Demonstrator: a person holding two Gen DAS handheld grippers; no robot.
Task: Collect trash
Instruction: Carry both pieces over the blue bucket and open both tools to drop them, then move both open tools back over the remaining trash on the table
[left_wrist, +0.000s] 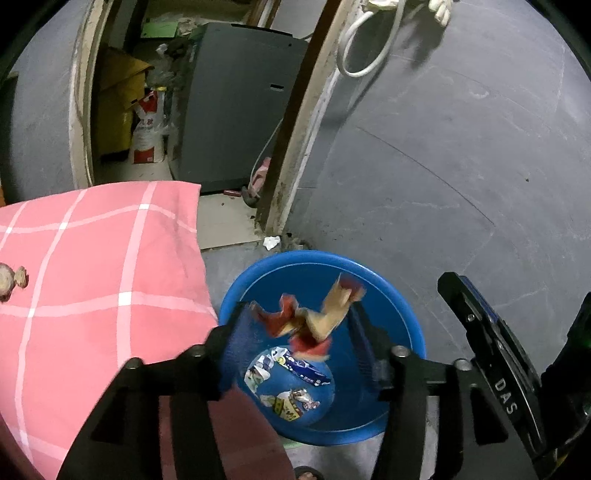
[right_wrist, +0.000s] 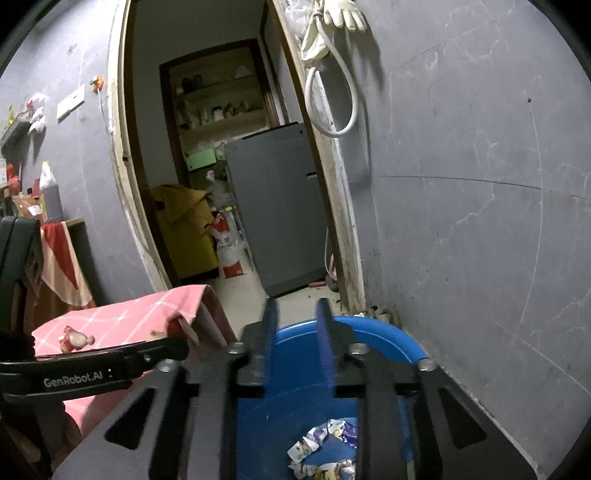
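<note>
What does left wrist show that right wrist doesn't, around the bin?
Only the left wrist view shows the red and tan wrapper, blurred, between the open fingers of the left gripper above the blue bin; whether it touches them is unclear. It also shows a white scrap on the floor behind the bin.

Only the right wrist view shows the right gripper from behind, open and empty, plus the pantry shelves.

Both show the bin, crumpled wrappers in its bottom, and the pink checked cloth.

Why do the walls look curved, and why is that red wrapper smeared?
Both views: fisheye lenses bow the door frame. Left wrist view: the red wrapper is motion-blurred between the open left hand-held gripper fingers, above the blue bin. Right wrist view: hard shadow beside the glove.
</note>
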